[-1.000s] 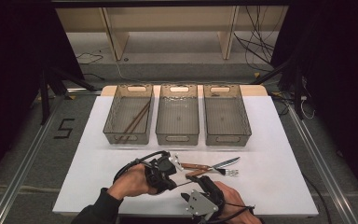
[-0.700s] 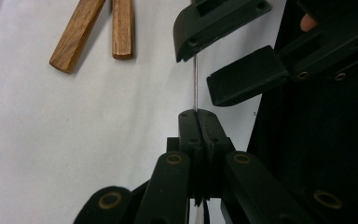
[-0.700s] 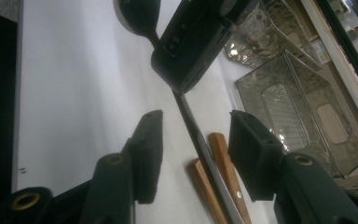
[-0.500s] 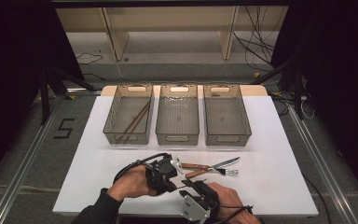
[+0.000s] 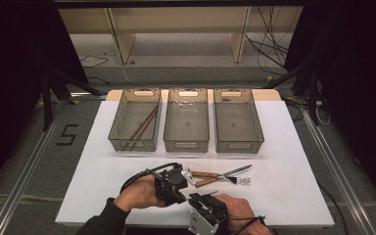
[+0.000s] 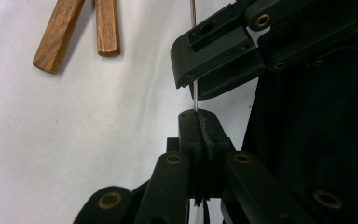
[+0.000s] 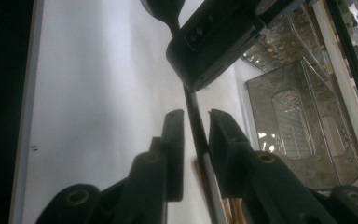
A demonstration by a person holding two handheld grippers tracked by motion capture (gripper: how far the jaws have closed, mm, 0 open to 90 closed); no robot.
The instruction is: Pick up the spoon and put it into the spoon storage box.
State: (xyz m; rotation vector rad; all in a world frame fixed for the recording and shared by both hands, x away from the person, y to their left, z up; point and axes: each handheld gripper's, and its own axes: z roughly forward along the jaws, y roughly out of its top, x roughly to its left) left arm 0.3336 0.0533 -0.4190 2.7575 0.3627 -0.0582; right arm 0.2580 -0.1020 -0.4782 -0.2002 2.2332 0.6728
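My left gripper (image 5: 188,175) (image 6: 197,114) is shut on the thin metal stem of a spoon-like utensil (image 6: 194,93) (image 7: 193,105), held edge-on above the white table near the front edge. My right gripper (image 5: 203,199) (image 7: 196,116) has come up beside it and its jaws have just been closing. The stem stands between them, with a gap still showing at one pad. The left gripper (image 7: 214,46) looms just ahead in the right gripper view, and the right gripper (image 6: 219,56) just ahead in the left gripper view.
A wooden-handled knife (image 5: 225,173) and fork (image 5: 223,180) lie just right of the grippers. Three clear bins stand in a row behind: the left bin (image 5: 120,127) holds chopsticks (image 5: 142,126), then the middle bin (image 5: 169,128) and the right bin (image 5: 258,128).
The right gripper has shifted slightly beside the left gripper. The left hand has stayed where it was, and the knife and fork have not moved.
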